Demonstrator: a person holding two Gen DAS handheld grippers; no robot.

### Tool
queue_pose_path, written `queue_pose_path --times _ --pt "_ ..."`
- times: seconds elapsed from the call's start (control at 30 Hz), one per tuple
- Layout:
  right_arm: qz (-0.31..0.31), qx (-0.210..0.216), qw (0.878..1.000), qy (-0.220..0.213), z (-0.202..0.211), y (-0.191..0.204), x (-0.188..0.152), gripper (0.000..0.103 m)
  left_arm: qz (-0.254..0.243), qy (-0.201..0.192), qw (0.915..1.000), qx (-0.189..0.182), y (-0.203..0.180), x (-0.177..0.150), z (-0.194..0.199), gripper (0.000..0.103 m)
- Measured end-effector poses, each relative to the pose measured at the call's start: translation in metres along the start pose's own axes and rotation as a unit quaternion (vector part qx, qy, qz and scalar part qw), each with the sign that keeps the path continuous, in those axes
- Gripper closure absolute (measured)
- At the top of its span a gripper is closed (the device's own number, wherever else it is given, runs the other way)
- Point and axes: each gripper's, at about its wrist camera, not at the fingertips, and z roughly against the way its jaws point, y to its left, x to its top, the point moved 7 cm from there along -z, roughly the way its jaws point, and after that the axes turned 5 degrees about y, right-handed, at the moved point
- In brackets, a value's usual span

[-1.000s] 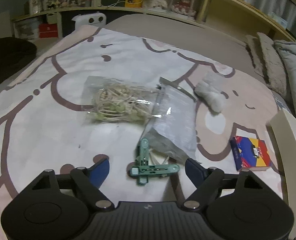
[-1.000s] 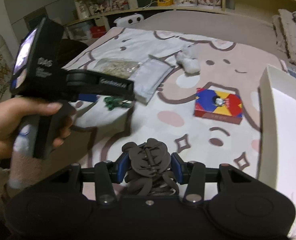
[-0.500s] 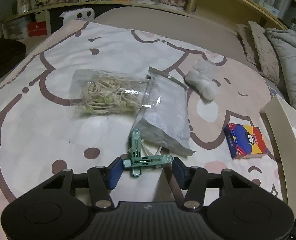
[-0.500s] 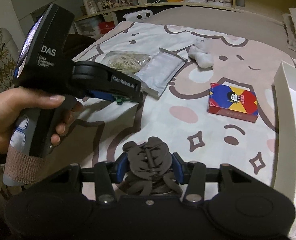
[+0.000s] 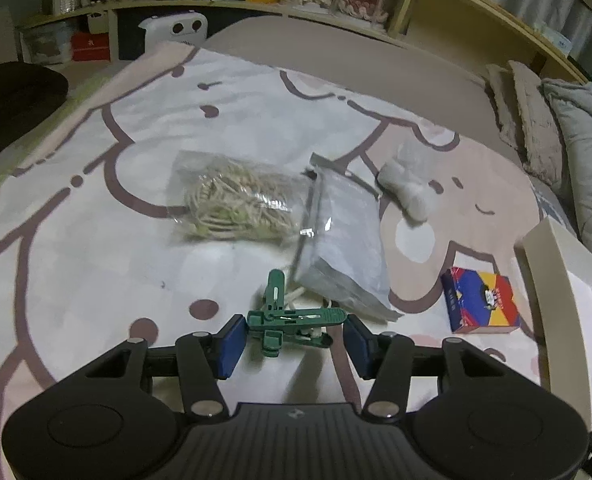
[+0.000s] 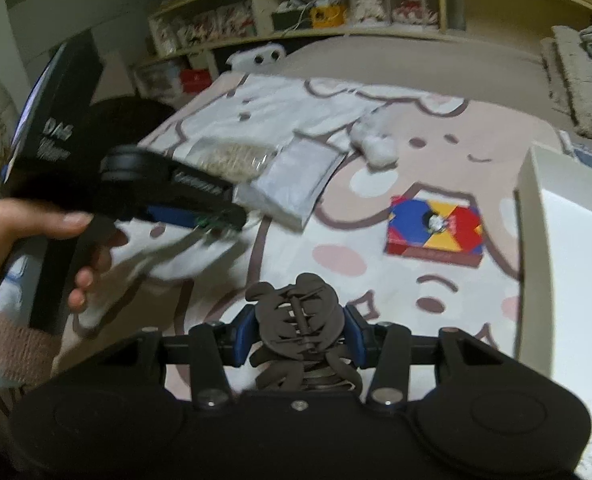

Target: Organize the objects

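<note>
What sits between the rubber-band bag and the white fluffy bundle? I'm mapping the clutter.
A grey sealed pouch lies between the rubber-band bag and the white fluffy bundle, overlapping the bag's edge, in both wrist views.

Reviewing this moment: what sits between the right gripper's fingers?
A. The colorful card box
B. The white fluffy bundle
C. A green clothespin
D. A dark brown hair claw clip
D. In the right wrist view the right gripper is shut on the dark brown hair claw clip, while the colorful card box lies apart on the blanket.
</note>
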Motion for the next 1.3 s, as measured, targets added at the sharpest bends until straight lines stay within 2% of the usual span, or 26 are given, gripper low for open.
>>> queue_pose_path --times 0.23,0.33,0.53,0.6,0.67,0.73,0.83,0.93,1.03,1.1,1.17,1.3 --pt "-0.031 -0.013 0.999 -0.037 0.022 -0.018 0.011 0.056 -0.007 -0.007 0.9999 -0.009 -0.007 -0.001 0.024 0.049" --pt "-0.042 -0.018 0.998 -0.045 0.028 -0.025 0.014 0.056 -0.014 -0.003 0.9998 -0.015 -0.009 -0.003 0.031 0.080" --pt "-0.052 -0.026 0.997 -0.052 0.034 -0.032 0.018 0.056 -0.007 -0.005 0.9998 -0.019 -0.007 -0.006 0.038 0.080" --pt "-0.052 -0.027 0.997 -0.051 0.034 -0.033 0.018 0.056 -0.005 -0.008 0.9998 -0.017 -0.006 -0.005 0.038 0.076" --pt "-0.054 -0.026 0.997 -0.050 0.035 -0.033 0.017 0.056 -0.002 -0.006 0.9998 -0.018 -0.006 -0.007 0.036 0.053" --pt "-0.054 -0.026 0.997 -0.048 0.034 -0.034 0.016 0.056 0.000 0.002 0.9999 -0.015 -0.007 -0.010 0.032 0.046" --pt "-0.056 -0.028 0.997 -0.045 0.033 -0.035 0.016 0.056 -0.009 0.026 0.9996 -0.011 -0.010 -0.018 0.021 0.046" --pt "-0.057 -0.029 0.997 -0.042 0.032 -0.036 0.015 0.056 0.000 0.054 0.9984 -0.013 -0.009 -0.026 0.008 0.046" --pt "-0.058 -0.030 0.997 -0.039 0.030 -0.037 0.015 0.056 0.010 0.066 0.9977 -0.014 -0.008 -0.031 -0.003 0.048" --pt "-0.057 -0.030 0.997 -0.038 0.029 -0.037 0.014 0.056 0.012 0.065 0.9978 -0.010 -0.007 -0.030 -0.008 0.056" --pt "-0.055 -0.030 0.997 -0.035 0.028 -0.036 0.014 0.056 0.013 0.069 0.9975 -0.011 -0.006 -0.030 -0.012 0.074" --pt "-0.052 -0.031 0.998 -0.029 0.026 -0.036 0.012 0.056 0.012 0.071 0.9973 -0.016 -0.007 -0.030 -0.009 0.082"
